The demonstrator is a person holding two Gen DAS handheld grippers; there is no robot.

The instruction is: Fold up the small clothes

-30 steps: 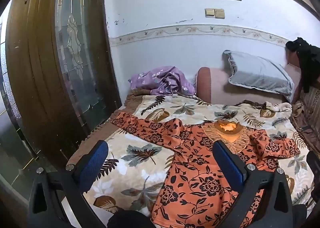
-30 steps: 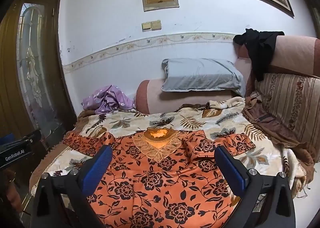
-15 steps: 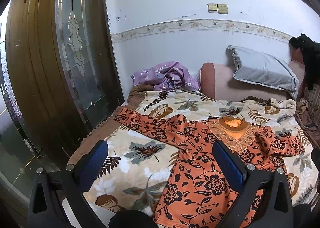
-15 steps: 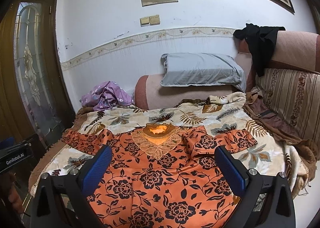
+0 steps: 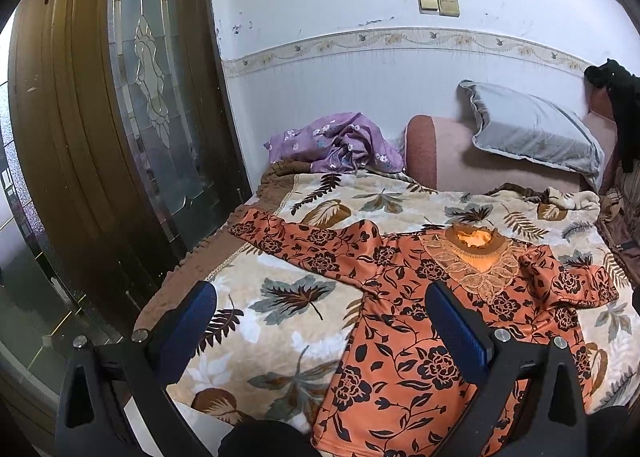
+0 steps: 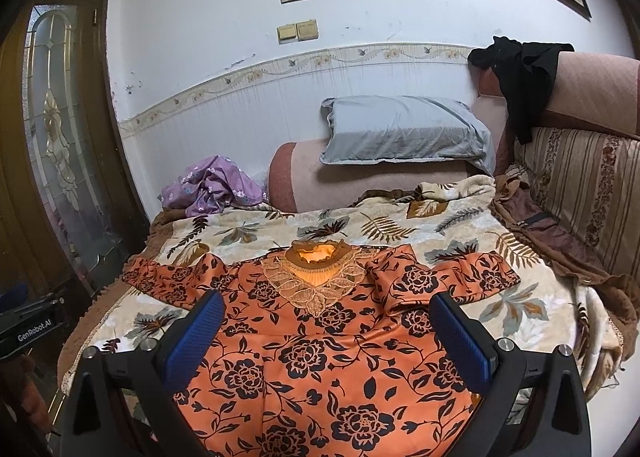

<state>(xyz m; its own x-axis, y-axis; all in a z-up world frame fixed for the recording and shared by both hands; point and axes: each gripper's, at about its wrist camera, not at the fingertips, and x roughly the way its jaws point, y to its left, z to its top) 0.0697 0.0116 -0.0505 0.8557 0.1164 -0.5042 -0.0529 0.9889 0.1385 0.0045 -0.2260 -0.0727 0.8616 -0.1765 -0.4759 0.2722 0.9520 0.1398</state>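
Orange floral top (image 6: 320, 357) is lying flat on the leaf-print blanket (image 5: 280, 297), sleeves spread. Left gripper (image 5: 320, 321) and right gripper (image 6: 326, 333) are hovering above its near part, jaws spread wide, grasping nothing.

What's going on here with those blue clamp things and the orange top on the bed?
A person holds a two-finger gripper in each hand and is about to fold clothes. The orange floral top lies spread flat on the leaf-patterned blanket, sleeves out, not yet folded. The left gripper and right gripper both hover open above it, gripping nothing. A crumpled purple garment sits at the head of the bed.
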